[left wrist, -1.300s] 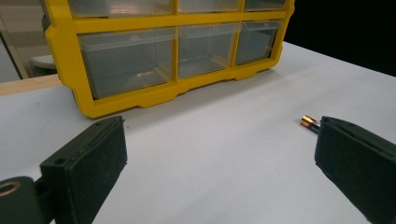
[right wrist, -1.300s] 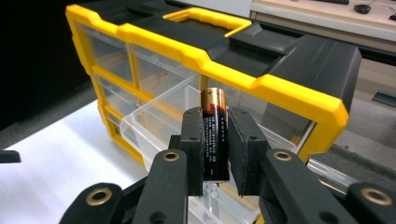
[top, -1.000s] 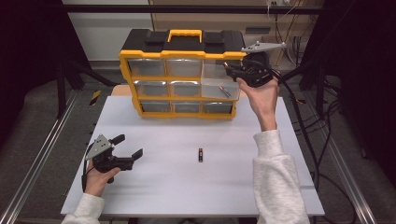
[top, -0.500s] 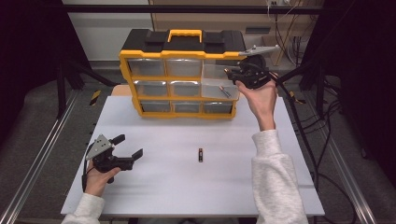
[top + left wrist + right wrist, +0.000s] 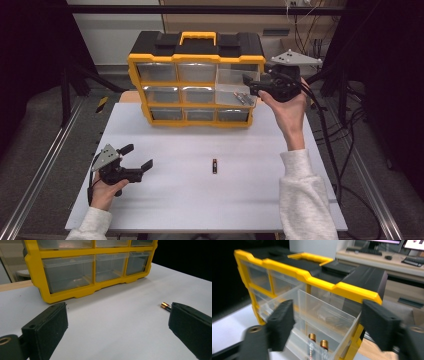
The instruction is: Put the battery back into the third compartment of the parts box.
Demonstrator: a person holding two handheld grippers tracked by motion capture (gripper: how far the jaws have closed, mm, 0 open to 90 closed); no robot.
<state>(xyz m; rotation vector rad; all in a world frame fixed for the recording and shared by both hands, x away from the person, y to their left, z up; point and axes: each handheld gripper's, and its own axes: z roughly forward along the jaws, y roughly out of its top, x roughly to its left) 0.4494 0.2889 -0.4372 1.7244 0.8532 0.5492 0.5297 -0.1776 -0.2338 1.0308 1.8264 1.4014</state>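
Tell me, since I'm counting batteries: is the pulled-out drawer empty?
Not empty. The open drawer holds two batteries lying side by side, seen in the right gripper view.

A keyboard (image 5: pixel 364 251) and a monitor (image 5: pixel 387 242) can be seen on a desk (image 5: pixel 382 262) beyond the table's far edge.
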